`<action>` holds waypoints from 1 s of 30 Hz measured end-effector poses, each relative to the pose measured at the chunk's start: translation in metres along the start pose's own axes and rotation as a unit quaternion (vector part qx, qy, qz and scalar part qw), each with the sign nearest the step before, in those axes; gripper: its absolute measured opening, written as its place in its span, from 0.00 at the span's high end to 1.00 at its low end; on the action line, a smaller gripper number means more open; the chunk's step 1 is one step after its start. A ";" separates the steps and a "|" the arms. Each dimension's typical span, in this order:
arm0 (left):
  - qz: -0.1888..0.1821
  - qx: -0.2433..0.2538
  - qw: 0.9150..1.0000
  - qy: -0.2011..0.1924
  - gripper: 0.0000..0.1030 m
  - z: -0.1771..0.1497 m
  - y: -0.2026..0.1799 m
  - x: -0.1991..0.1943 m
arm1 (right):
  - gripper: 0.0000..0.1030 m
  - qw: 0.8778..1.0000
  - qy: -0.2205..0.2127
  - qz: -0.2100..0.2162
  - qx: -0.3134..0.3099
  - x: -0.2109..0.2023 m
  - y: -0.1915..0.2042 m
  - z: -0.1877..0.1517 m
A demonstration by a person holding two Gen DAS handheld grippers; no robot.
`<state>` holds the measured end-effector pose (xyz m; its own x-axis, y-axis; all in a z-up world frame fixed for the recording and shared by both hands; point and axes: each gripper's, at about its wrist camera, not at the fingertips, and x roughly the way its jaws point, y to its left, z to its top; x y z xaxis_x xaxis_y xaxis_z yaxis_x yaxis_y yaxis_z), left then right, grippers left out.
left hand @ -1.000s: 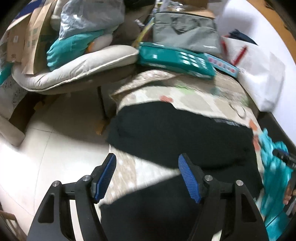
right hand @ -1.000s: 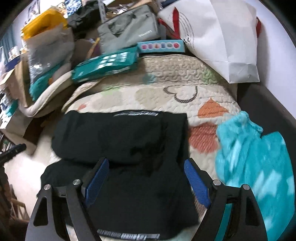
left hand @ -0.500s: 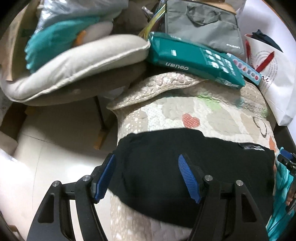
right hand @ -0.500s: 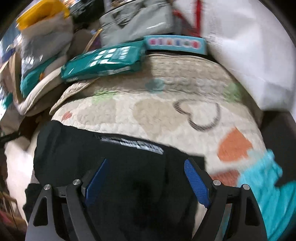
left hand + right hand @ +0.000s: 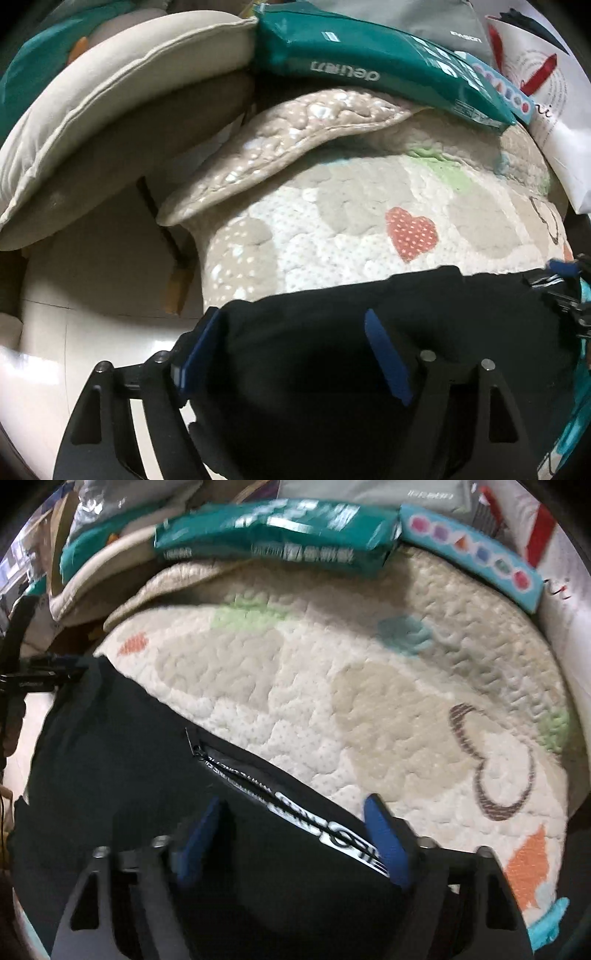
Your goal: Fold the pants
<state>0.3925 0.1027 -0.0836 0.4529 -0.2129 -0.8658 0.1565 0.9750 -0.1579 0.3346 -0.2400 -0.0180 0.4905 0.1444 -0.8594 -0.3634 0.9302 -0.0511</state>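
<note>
Seemingly well along: the black pants (image 5: pixel 147 794) lie folded at the quilt's (image 5: pixel 369 701) near edge, beneath both spread, empty grippers, left (image 5: pixel 295 354) and right (image 5: pixel 295 838); perhaps smoothing remains.

Black pants (image 5: pixel 332 369) cut off at the lower edges; teal package (image 5: pixel 277 528) lettering blurred, unreadable.
</note>
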 end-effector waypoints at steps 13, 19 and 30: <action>-0.005 0.002 0.998 -0.062 0.92 -0.031 -0.014 -0.097 | 0.99 0.997 -0.057 -0.006 0.042 -0.085 0.020 -0.034; -0.013 -0.015 0.994 -0.109 0.92 -0.062 -0.019 -0.148 | 0.19 0.992 -0.072 -0.046 0.089 -0.116 -0.001 -0.051; 0.002 -0.031 0.994 -0.100 0.92 -0.071 0.001 -0.106 | 0.30 0.993 -0.010 -0.092 -0.077 -0.051 0.025 -0.001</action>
<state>0.2824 0.1311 -0.0259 0.6201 -0.2119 -0.7553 0.1037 0.9765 -0.1888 0.2997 -0.2243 0.0245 0.5751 -0.0159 -0.8180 -0.3813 0.8794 -0.2852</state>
